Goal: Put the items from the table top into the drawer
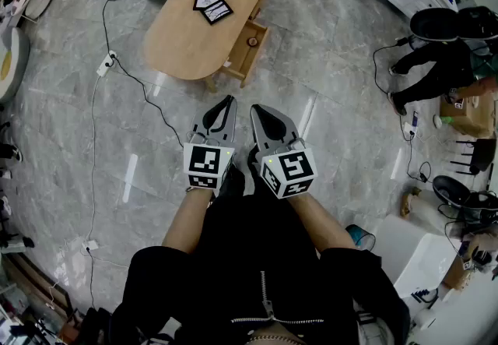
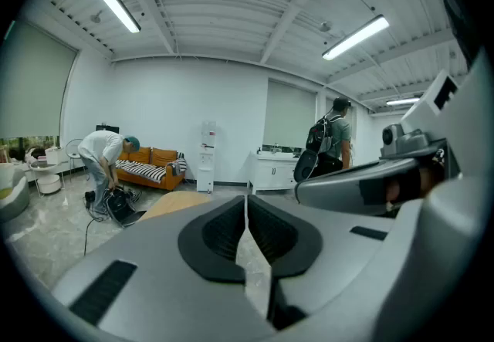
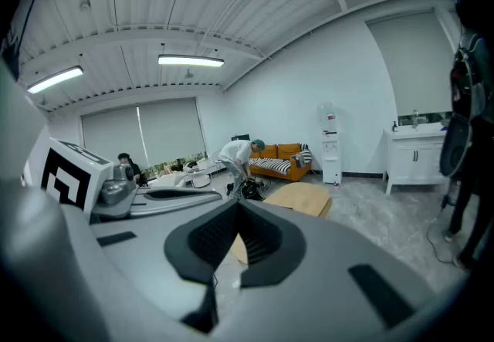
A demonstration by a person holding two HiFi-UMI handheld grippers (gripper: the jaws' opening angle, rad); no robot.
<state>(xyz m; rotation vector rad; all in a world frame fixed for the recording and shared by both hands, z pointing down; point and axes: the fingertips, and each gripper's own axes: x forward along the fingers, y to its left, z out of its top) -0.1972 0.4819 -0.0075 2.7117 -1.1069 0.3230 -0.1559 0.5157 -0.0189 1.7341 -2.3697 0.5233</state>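
both grippers hang side by side over the floor (image 1: 327,71), well short of the table (image 1: 183,36). the left gripper (image 1: 227,100) has its jaws together with nothing between them. the right gripper (image 1: 256,109) is likewise closed and empty. two flat dark cards (image 1: 212,8) lie on the table top. the drawer (image 1: 242,58) stands pulled out, with a small, perhaps round, item (image 1: 251,41) inside.

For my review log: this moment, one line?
left gripper shut, empty | right gripper shut, empty | cards on table | drawer open
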